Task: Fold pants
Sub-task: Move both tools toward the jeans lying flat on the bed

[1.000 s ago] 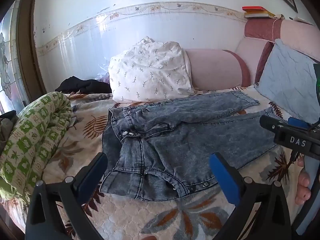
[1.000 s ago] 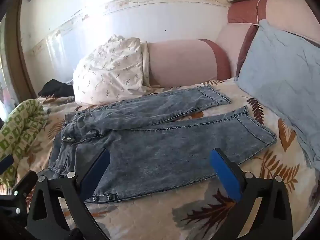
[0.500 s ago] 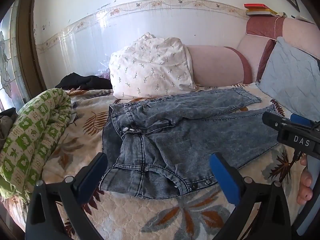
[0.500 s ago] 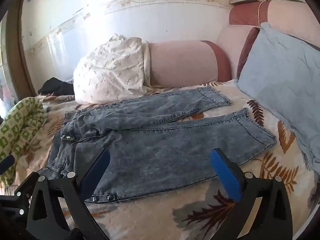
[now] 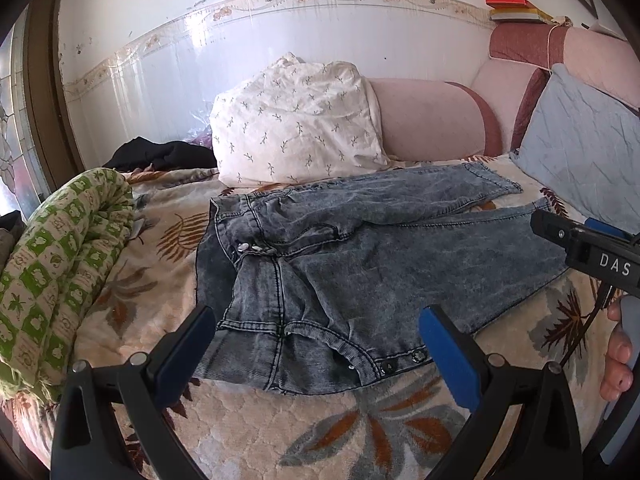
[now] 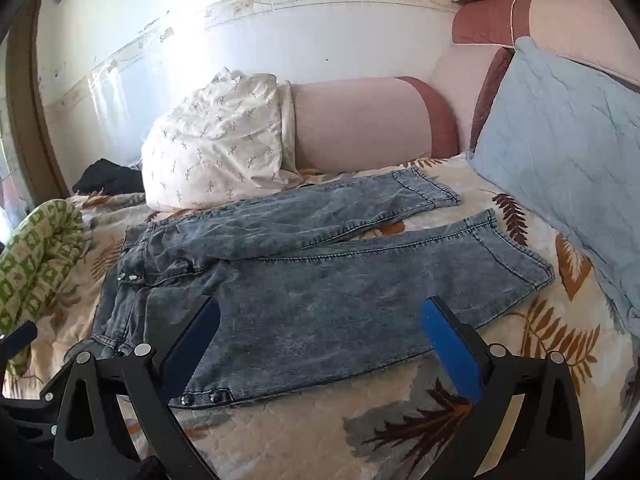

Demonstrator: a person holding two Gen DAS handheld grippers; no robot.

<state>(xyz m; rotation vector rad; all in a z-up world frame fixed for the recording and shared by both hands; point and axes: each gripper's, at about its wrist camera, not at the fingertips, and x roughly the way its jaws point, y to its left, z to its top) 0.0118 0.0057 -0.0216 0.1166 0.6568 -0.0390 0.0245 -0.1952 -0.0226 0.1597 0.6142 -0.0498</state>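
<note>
Blue-padded fingers on both grippers sit wide apart, holding nothing. My left gripper (image 5: 316, 344) hovers over the waistband end of the jeans (image 5: 360, 264); my right gripper (image 6: 320, 336) hangs over the near leg. Over the last second both views barely shifted: the left crept a little closer to the waistband and the right stayed almost put, while the jeans did not move at all. I read that as still lining up, with no fold begun and no cloth gripped.

Counts, near to far: two grippers, four fingers. One pair of jeans, lying flat on the bed (image 5: 280, 432), waistband to my left, two legs spread towards the right, near leg (image 6: 380, 280) and far leg (image 6: 320, 204) parted at the hems. One green rolled quilt (image 5: 52, 272). One white pillow (image 5: 296, 120). One blue cushion (image 6: 560, 136). One dark garment (image 5: 160, 154) by the wall.
</note>
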